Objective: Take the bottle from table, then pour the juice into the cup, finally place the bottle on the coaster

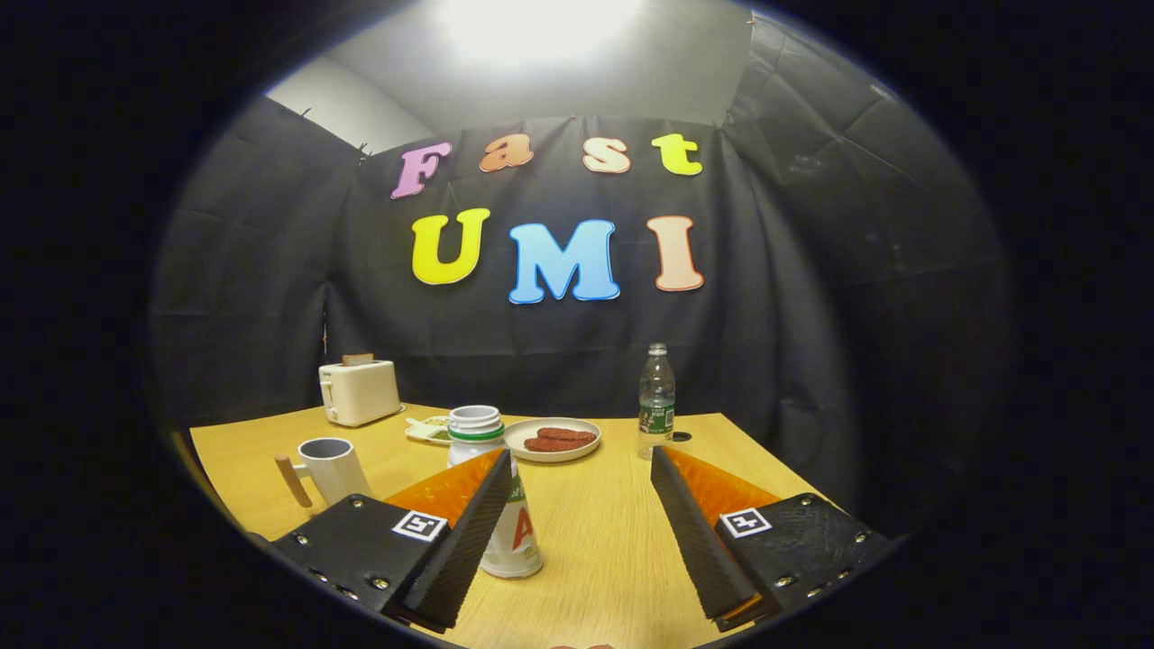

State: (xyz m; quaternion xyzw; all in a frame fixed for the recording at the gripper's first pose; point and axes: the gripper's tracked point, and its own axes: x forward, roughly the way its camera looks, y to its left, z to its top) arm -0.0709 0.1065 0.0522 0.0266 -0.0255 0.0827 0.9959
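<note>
1. White bottle (pixel 499 487) stands upright on the worktop (pixel 595 532), long axis vertical, open mouth up, close against the inner face of your left finger.
2. Your jaws (pixel 577 532) are spread wide and hold nothing; the bottle sits left of their centre line.
3. Mug (pixel 326 469) waits left of the bottle.
4. Coaster? Possibly that dark spot (pixel 682 436) beside the clear water bottle (pixel 656 400); hard to tell.

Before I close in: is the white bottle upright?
Upright: the white bottle stands on its base between the open tongs.
</note>
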